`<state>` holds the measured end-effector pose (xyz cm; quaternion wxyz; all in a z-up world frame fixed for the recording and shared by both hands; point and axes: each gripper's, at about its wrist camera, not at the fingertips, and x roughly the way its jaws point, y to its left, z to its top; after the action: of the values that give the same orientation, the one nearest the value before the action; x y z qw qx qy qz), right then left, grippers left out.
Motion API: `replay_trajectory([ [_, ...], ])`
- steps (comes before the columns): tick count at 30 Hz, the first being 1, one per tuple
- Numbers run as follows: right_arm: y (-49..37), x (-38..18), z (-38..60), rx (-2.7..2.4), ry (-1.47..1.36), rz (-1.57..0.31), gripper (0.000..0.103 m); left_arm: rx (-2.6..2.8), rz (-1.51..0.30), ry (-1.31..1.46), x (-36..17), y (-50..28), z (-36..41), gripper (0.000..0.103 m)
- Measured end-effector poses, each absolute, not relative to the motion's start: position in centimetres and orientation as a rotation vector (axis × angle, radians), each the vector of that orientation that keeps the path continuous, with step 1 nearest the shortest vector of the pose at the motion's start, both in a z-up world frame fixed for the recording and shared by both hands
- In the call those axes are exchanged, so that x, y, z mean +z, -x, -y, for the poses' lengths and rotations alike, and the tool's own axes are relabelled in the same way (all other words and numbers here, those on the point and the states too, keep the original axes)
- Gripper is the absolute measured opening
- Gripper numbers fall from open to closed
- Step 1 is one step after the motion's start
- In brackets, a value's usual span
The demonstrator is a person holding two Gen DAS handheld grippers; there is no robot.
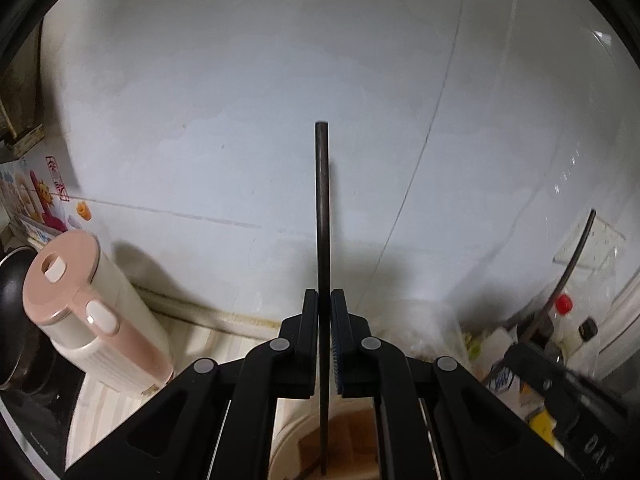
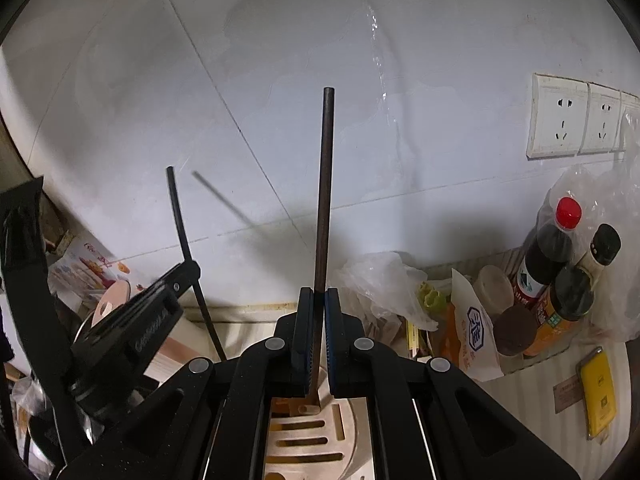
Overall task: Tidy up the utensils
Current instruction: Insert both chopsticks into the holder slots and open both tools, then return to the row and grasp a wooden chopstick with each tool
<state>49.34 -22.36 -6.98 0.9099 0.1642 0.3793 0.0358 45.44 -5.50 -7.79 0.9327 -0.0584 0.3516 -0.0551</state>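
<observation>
My left gripper [image 1: 324, 300] is shut on a dark chopstick [image 1: 322, 208] that stands upright, its lower end reaching down over the beige utensil holder [image 1: 292, 440]. My right gripper [image 2: 319, 300] is shut on a second dark chopstick [image 2: 325, 184], held upright with its lower end at the slotted lid of the utensil holder [image 2: 308, 440]. The left gripper and its chopstick [image 2: 182, 232] show at the left of the right wrist view. The right gripper with its chopstick [image 1: 576, 256] shows at the right of the left wrist view.
A pink and white kettle [image 1: 84, 312] stands left of the holder, with a black pan [image 1: 12, 292] beyond it. Sauce bottles [image 2: 560, 264], plastic bags [image 2: 384, 280] and a yellow box [image 2: 598, 392] crowd the right. White tiled wall [image 1: 240, 100] behind, with sockets [image 2: 560, 120].
</observation>
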Motion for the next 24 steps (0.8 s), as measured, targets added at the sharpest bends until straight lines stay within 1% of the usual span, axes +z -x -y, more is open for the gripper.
replay_trajectory([
  [7, -49.2, -8.2, 21.8, 0.129, -0.318, -0.853, 0.006, -0.141, -0.762, 0.087, -8.0, -43.4, 5.0, 0.005],
  [9, -49.3, -8.7, 21.3, 0.162, -0.305, -0.895, 0.006, -0.138, -0.773, 0.081, -7.3, -42.6, 5.0, 0.008],
  [11, -49.0, -8.6, 21.3, 0.168, -0.309, -0.913, 0.009, -0.143, -0.787, 0.085, -6.0, -41.6, 4.9, 0.010],
  [13, -48.3, -7.9, 21.7, 0.184, -0.336, -0.909, 0.023, -0.126, -0.776, 0.075, -4.8, -40.3, 4.8, 0.026],
  [14, -47.8, -7.5, 22.0, 0.182, -0.344, -0.896, 0.038, -0.114, -0.763, 0.073, -4.0, -39.4, 4.6, 0.052],
  [15, -47.5, -7.1, 22.1, 0.178, -0.346, -0.888, 0.045, -0.101, -0.752, 0.075, -3.5, -38.8, 4.3, 0.080],
  [16, -46.7, -6.4, 22.5, 0.174, -0.350, -0.872, 0.046, -0.082, -0.729, 0.084, -2.8, -37.7, 3.7, 0.089],
  [17, -46.1, -5.9, 22.8, 0.173, -0.353, -0.859, 0.046, -0.072, -0.711, 0.087, -2.5, -37.0, 3.4, 0.094],
  [19, -44.4, -4.8, 23.5, 0.156, -0.347, -0.834, 0.049, -0.048, -0.699, 0.078, -2.1, -35.5, 3.0, 0.096],
  [20, -43.5, -4.4, 23.8, 0.144, -0.341, -0.823, 0.053, -0.027, -0.701, 0.061, -2.2, -34.7, 2.9, 0.103],
  [21, -42.6, -4.0, 24.0, 0.126, -0.332, -0.814, 0.060, -0.009, -0.707, 0.047, -2.4, -34.1, 2.8, 0.103],
  [22, -42.0, -3.9, 24.3, 0.115, -0.329, -0.806, 0.063, 0.004, -0.716, 0.039, -2.7, -33.6, 2.7, 0.103],
  [24, -39.6, -3.9, 25.0, 0.090, -0.329, -0.781, 0.081, 0.009, -0.748, 0.032, -3.8, -32.5, 2.5, 0.103],
])
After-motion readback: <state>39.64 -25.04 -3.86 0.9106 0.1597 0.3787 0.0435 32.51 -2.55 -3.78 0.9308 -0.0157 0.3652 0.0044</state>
